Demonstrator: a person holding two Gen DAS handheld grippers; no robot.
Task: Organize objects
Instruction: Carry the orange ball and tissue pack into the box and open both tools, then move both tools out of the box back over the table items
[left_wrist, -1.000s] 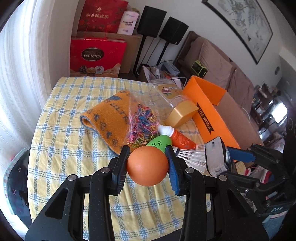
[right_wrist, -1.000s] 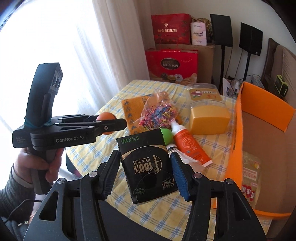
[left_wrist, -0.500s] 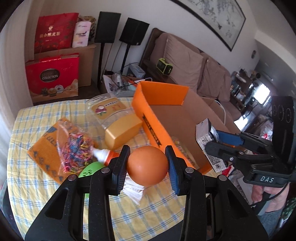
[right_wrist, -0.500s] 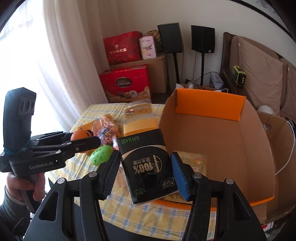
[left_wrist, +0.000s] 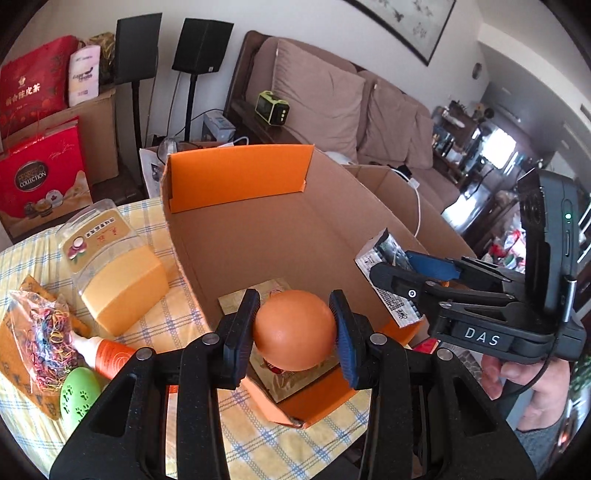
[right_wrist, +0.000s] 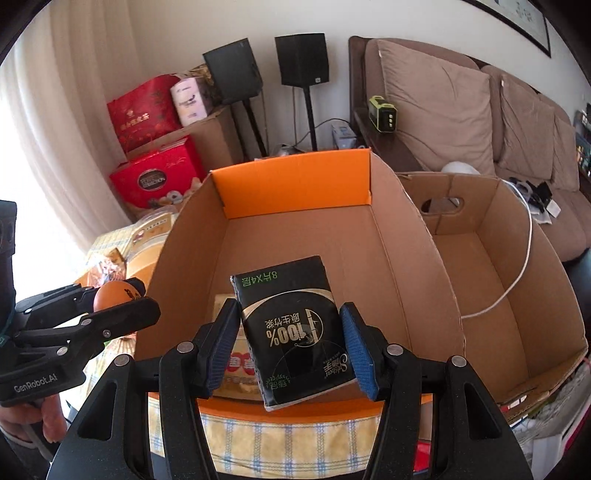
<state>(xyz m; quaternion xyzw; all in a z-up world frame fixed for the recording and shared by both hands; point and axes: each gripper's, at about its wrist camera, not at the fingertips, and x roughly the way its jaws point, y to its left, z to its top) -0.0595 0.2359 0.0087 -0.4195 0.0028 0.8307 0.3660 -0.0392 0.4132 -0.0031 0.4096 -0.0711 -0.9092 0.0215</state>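
Observation:
My left gripper (left_wrist: 295, 328) is shut on an orange ball (left_wrist: 293, 330) and holds it above the near left corner of the open orange cardboard box (left_wrist: 236, 177). My right gripper (right_wrist: 291, 343) is shut on a black tissue pack (right_wrist: 291, 325) and holds it above the box's near edge (right_wrist: 295, 404). In the left wrist view the right gripper (left_wrist: 391, 273) is at the box's right side with the pack (left_wrist: 384, 273). In the right wrist view the left gripper (right_wrist: 122, 295) and ball (right_wrist: 109, 293) are at the left. A flat packet (left_wrist: 280, 291) lies on the box floor.
On the yellow checked tablecloth (left_wrist: 155, 321) left of the box lie a gold-lidded clear box (left_wrist: 114, 273), a bag of coloured rubber bands (left_wrist: 44, 339), an orange tube (left_wrist: 110, 356) and a green egg-shaped toy (left_wrist: 79, 400). A second, plain cardboard box (right_wrist: 517, 266) stands to the right.
Both grippers have swung right from the tabletop items to over the orange box, each still holding its object. The box now fills the middle of both views.

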